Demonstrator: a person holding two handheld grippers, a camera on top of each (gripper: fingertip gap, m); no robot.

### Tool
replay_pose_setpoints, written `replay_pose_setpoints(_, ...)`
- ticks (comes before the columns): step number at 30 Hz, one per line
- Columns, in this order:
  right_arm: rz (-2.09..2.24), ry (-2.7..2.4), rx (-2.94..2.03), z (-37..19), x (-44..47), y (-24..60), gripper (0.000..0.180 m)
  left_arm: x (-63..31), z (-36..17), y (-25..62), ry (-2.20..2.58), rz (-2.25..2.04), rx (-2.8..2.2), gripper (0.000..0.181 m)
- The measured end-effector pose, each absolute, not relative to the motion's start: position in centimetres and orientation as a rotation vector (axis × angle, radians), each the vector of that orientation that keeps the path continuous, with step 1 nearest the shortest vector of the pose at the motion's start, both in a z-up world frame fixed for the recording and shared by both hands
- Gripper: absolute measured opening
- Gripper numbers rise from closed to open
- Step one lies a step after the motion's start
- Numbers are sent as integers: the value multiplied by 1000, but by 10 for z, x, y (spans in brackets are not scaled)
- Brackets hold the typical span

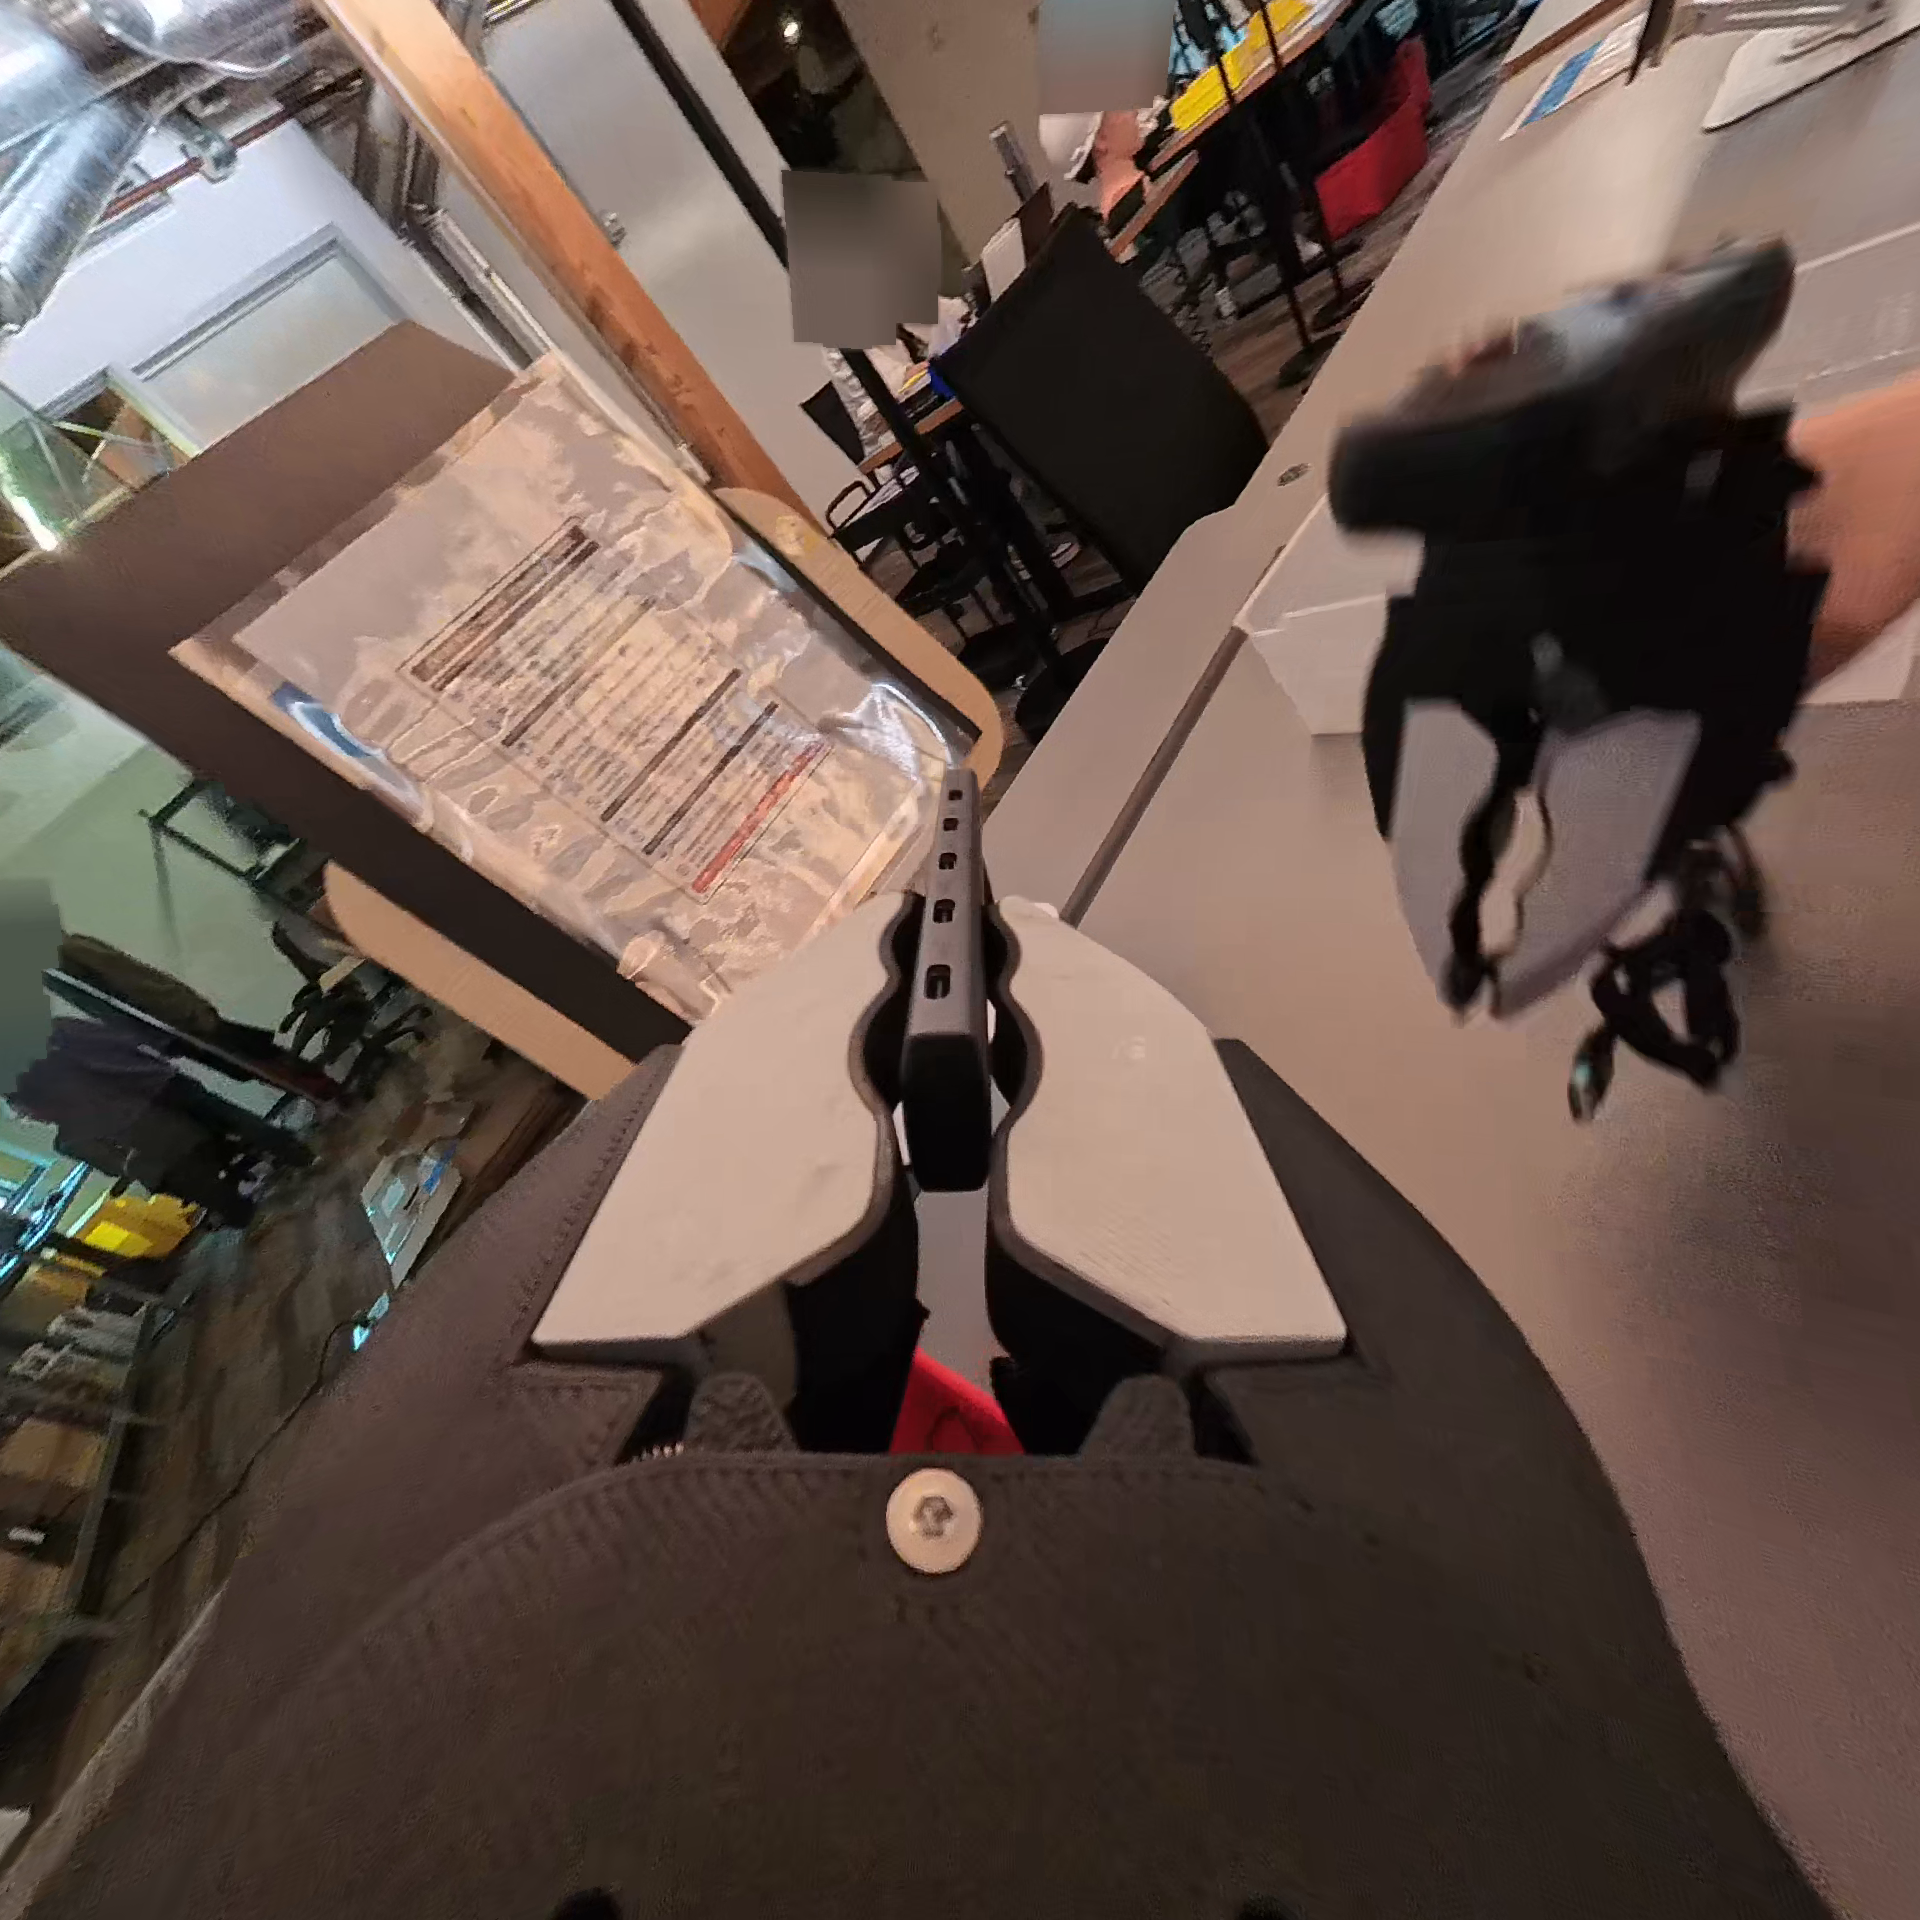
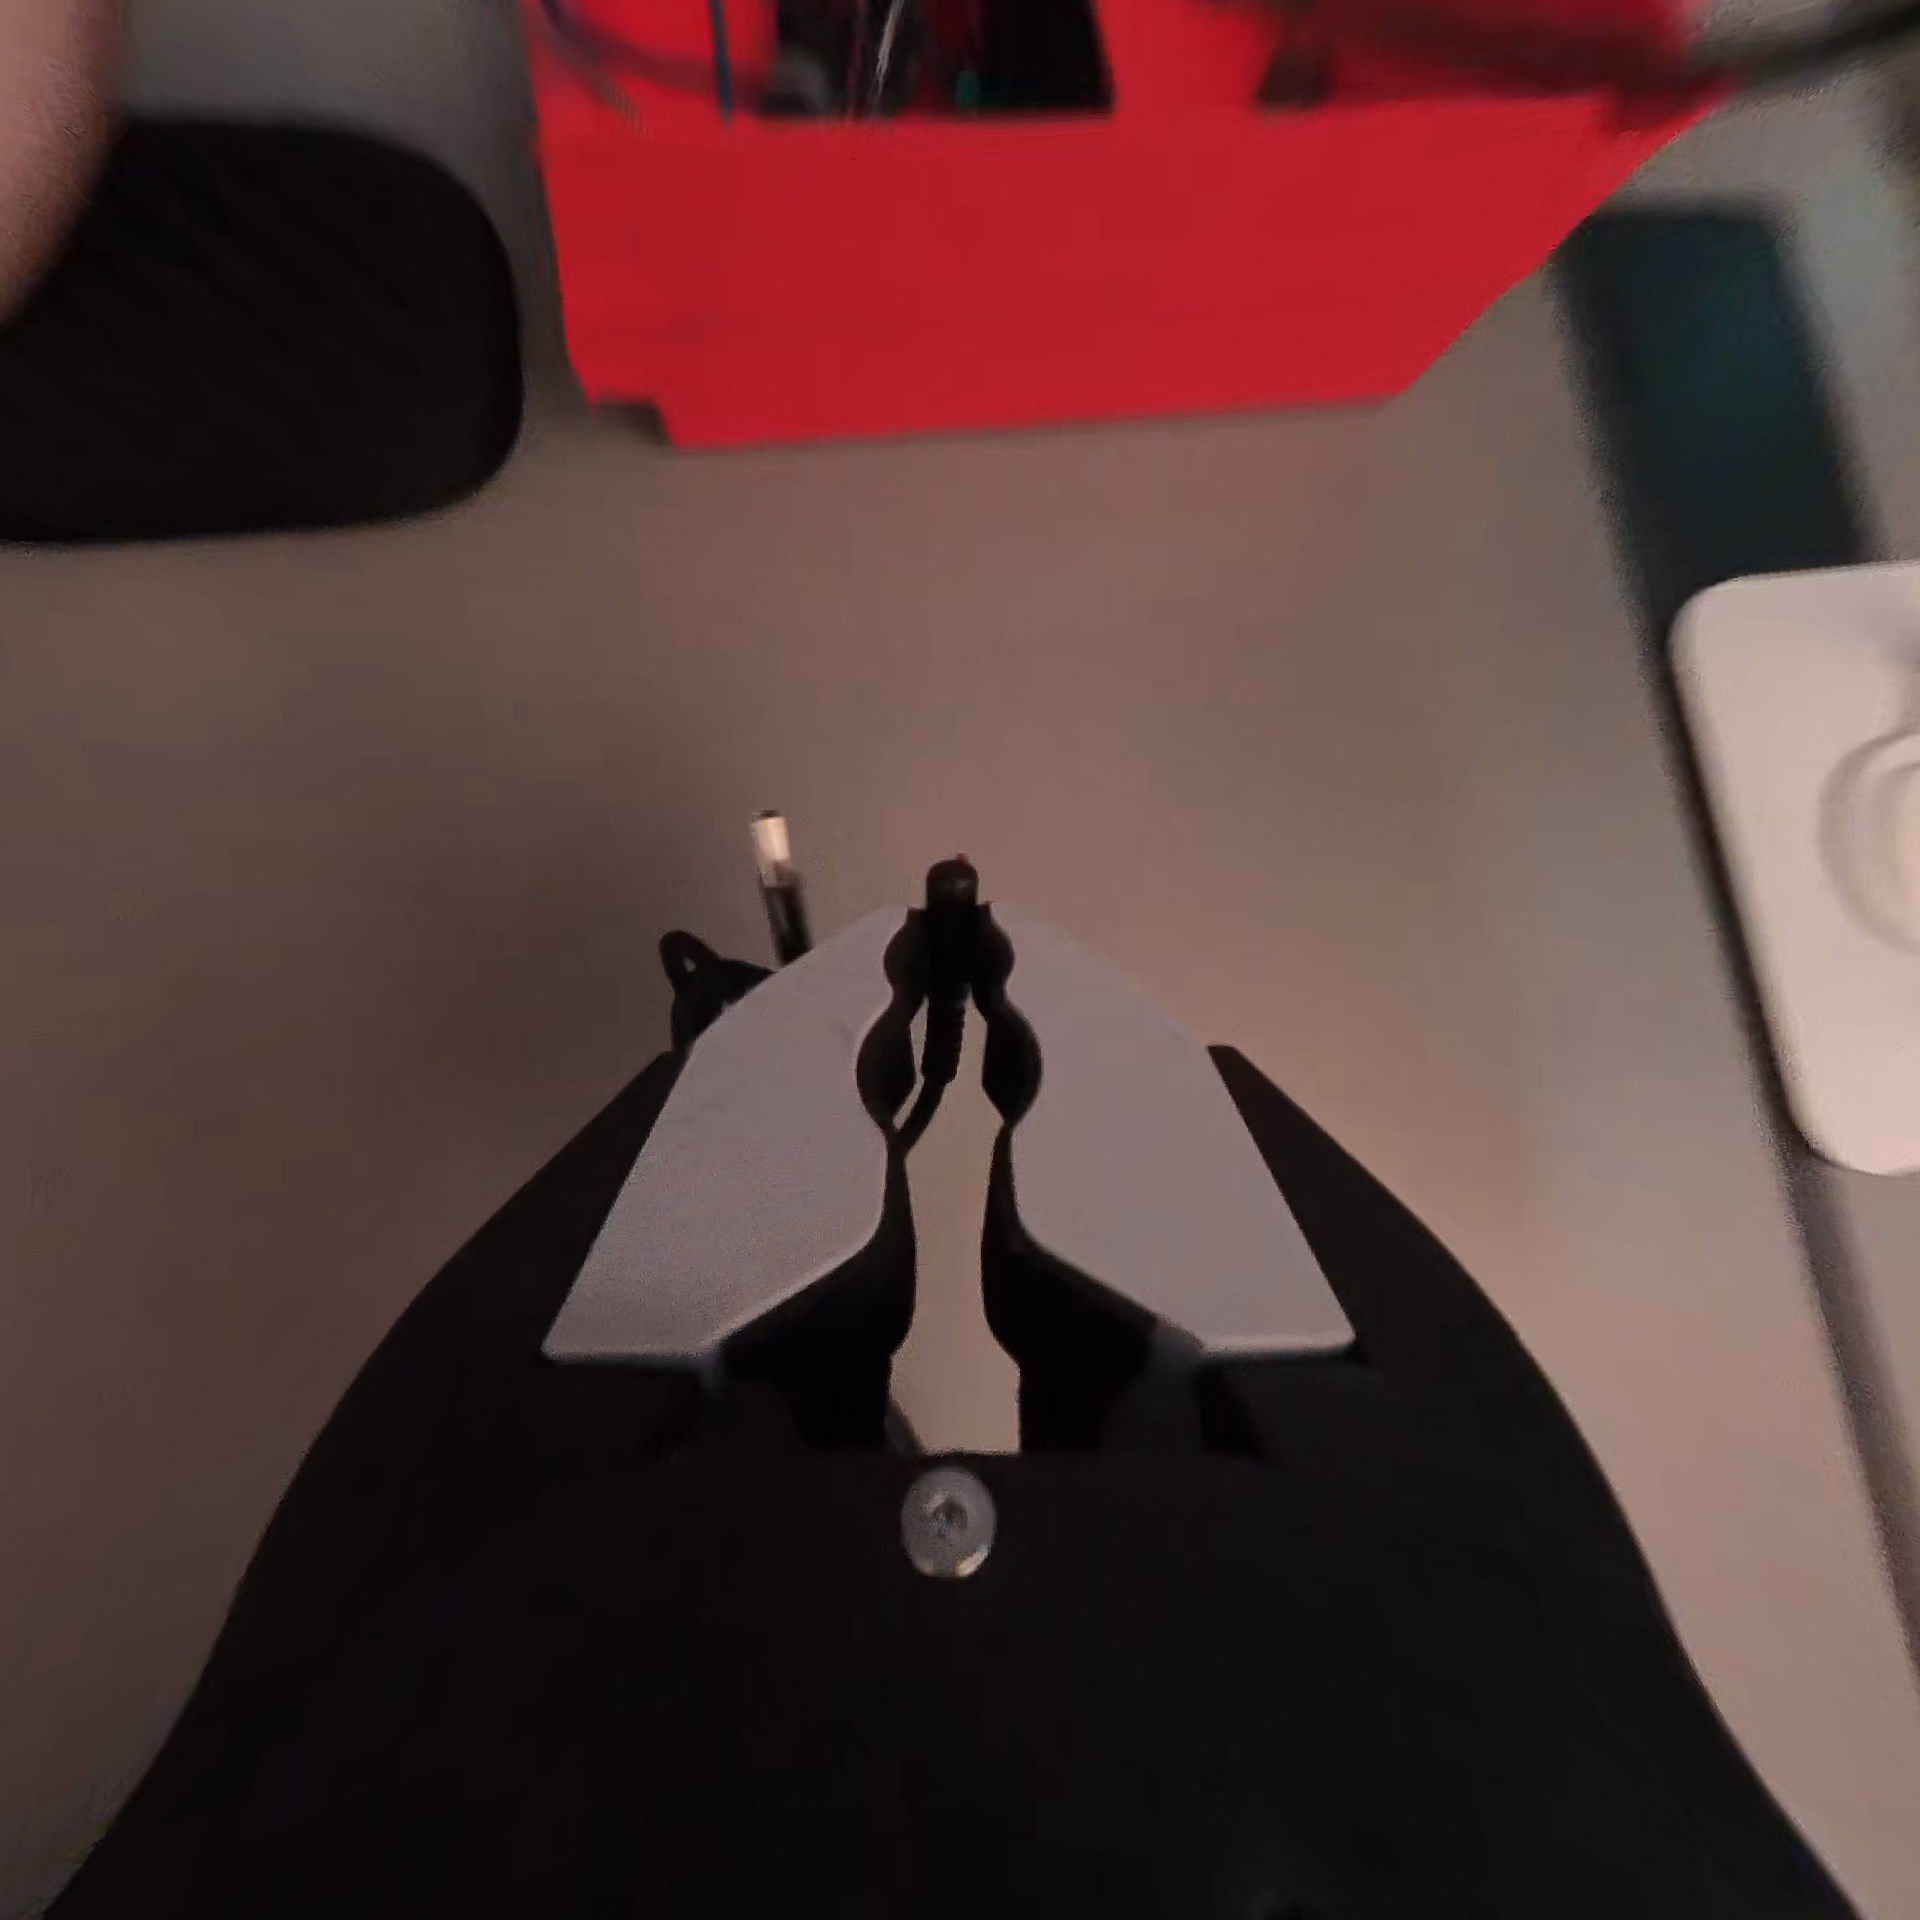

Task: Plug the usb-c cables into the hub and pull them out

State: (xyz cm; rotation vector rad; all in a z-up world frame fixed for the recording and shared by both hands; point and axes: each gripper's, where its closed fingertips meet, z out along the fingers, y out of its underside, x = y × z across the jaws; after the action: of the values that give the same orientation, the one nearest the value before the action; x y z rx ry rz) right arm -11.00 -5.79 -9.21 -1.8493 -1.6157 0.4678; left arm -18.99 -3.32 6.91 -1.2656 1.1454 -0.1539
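My left gripper (image 1: 945, 935) is shut on a dark, slim hub (image 1: 951, 935) and holds it in the air, its row of ports facing up. My right gripper (image 2: 951, 925) is shut on the black plug end of a usb-c cable (image 2: 951, 997) above the grey table. The cable's other end, a silver-tipped plug (image 2: 774, 862), sticks out to the left of the fingers. In the left wrist view the right gripper (image 1: 1496, 966) shows blurred at the upper right, a hand behind it, with the coiled black cable (image 1: 1673, 987) hanging beside it.
A red bin (image 2: 1018, 270) with cables stands at the far edge of the table (image 2: 1247, 727). A black rounded object (image 2: 239, 332) lies at the left and a white tray (image 2: 1808, 862) at the right. A board with a plastic-covered sheet (image 1: 582, 686) stands beyond the hub.
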Motion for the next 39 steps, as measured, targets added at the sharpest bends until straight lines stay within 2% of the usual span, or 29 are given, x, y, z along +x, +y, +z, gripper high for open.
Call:
replay_pose_setpoints(1, 472, -1574, -1802, -74, -105, -56, 8, -184, 66, -35, 1171, -156, -1252, 10)
replay_pose_setpoints(5, 434, -1576, -1460, -13, -93, -69, 8, -155, 46, -44, 1303, -161, -1228, 10)
replay_pose_setpoints(10, 244, -1550, -1291, 13, -84, -71, 8, -113, 16, -53, 1424, -190, -1248, 10)
replay_pose_setpoints(15, 161, -1595, -1287, 6, -82, -69, 8, -90, -8, -59, 1525, -126, -1260, 10)
replay_pose_setpoints(39, 63, -1855, -1465, -47, -71, -77, 9, -70, -57, -78, 1788, -68, -1309, 10)
